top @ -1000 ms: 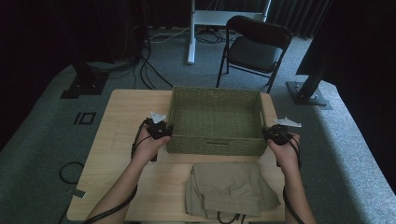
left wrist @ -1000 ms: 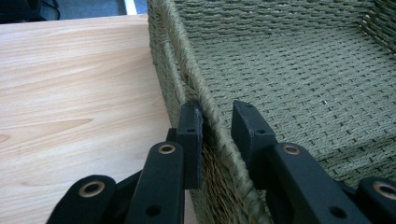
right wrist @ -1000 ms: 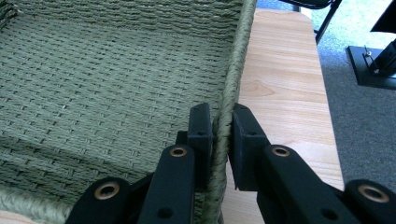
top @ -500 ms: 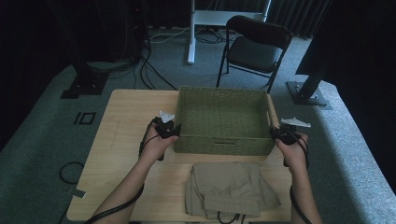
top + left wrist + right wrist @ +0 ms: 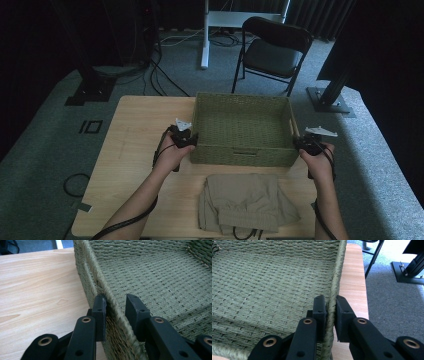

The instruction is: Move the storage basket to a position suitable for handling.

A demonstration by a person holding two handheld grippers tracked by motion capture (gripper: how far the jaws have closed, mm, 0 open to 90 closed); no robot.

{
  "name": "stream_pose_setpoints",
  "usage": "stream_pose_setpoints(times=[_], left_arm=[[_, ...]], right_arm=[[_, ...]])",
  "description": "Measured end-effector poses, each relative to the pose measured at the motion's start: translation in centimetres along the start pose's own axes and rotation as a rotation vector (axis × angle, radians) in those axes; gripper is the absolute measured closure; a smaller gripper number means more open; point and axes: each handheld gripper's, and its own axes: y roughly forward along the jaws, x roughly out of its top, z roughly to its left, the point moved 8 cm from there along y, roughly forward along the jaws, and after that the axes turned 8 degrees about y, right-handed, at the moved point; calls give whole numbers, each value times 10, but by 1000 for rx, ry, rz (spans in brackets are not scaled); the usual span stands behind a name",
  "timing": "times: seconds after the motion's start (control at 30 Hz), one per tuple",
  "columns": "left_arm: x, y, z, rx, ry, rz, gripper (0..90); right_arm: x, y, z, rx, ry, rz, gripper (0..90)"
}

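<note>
So the woven basket sits toward the far middle of the bench, with a folded khaki garment lying just in front of it. The right tongs are clamped on the basket's right rim, both pads pinching the braided edge. The left tongs straddle the left rim; the outer pad touches the weave, but the inner one stands off, and those jaws have just been easing apart, so that side looks let go. If the basket is being set in place, I'd loosen the right side too, then back both tongs straight off the rim so it doesn't get dragged. If it needs another nudge, re-pinch the left first and move both sides together, keeping it level and off the garment.
</note>
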Motion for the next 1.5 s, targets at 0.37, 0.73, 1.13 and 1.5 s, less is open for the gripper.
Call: stream_pose_setpoints(times=[0.37,0.73,1.13,1.5], left_arm=[[2,-2,-1,-67,15,-2,587],[5,-2,-4,-143,31,3,419],[18,-8,4,-133,135,-73,252],[30,-29,-11,-213,126,-158,251]], right_arm=[[6,-7,0,43,3,-50,627],[25,-22,15,172,70,-158,357],[19,-26,43,253,-51,-122,146],[16,-29,49,252,-83,-128,134]])
